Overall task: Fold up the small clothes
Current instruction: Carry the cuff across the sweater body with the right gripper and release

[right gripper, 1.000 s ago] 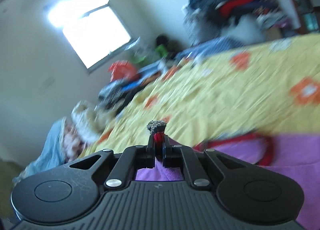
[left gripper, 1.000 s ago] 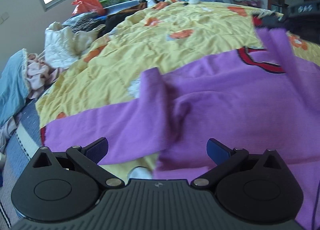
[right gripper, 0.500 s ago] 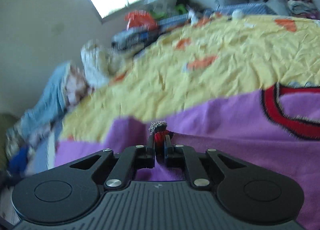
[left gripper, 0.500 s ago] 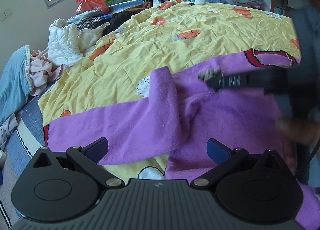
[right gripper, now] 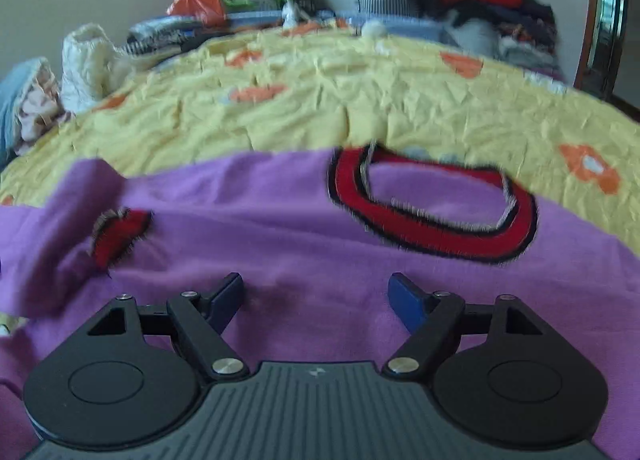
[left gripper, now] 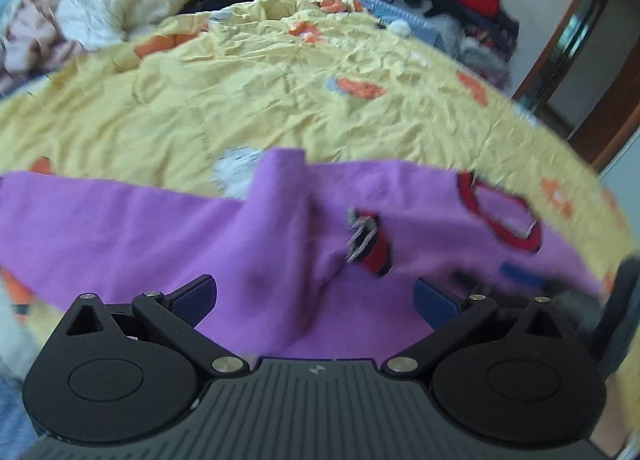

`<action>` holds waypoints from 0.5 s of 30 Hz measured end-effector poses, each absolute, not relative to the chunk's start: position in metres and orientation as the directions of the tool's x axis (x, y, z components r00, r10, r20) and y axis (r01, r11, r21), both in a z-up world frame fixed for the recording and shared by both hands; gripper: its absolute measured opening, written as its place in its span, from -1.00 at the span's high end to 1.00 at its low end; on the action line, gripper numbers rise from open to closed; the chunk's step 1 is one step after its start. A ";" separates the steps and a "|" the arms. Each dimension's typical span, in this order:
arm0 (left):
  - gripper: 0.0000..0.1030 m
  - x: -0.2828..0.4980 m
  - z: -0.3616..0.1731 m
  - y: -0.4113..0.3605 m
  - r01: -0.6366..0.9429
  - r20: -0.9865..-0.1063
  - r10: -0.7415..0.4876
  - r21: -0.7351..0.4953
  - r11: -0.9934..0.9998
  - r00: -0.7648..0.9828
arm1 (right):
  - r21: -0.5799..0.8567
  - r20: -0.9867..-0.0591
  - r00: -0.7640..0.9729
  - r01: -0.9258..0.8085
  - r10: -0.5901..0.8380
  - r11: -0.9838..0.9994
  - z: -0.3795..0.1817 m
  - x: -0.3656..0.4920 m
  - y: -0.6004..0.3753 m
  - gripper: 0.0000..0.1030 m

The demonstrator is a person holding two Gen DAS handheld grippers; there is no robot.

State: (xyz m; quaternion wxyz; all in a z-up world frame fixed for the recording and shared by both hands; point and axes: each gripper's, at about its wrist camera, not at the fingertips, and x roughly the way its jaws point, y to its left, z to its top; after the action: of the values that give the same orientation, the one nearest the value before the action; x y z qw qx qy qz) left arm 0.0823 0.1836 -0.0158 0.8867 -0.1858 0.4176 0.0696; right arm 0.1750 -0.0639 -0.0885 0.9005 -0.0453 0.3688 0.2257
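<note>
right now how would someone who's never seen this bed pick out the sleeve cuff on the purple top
Find the yellow bedspread and the purple sweater spread across its near edge. Left of its red neckband, a sleeve is folded in over the body. The sleeve cuff is the small red patch with dark fuzzy trim at that sleeve's end, far smaller than the ring-shaped neckband.
</note>
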 end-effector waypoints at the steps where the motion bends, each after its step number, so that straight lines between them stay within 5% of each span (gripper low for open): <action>1: -1.00 0.091 -0.017 0.184 -0.283 -0.771 -0.047 -0.288 0.915 0.635 | 0.064 -0.684 0.629 -0.453 0.370 0.889 -0.092 0.172 -0.062 -0.57; 6: -1.00 0.131 -0.022 0.166 -0.215 -0.782 -0.094 -0.283 0.935 0.617 | -0.056 -0.714 0.603 -0.556 0.357 0.829 -0.090 0.142 -0.058 -0.64; 10: -1.00 0.162 -0.038 0.132 -0.101 -0.809 -0.156 -0.256 0.961 0.566 | -0.040 -0.667 0.668 -0.473 0.329 0.880 -0.083 0.135 -0.075 -0.65; 15: -1.00 0.180 -0.068 0.106 -0.068 -0.857 -0.060 -0.109 0.992 0.512 | 0.001 -0.694 0.649 -0.431 0.311 0.902 -0.094 0.136 -0.095 -0.84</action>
State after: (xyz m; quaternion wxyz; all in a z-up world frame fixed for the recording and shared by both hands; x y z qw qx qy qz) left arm 0.1804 0.1058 -0.0685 0.8671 -0.0644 0.4940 0.0024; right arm 0.1356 -0.0954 -0.0939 0.9043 -0.0821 0.3653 0.2050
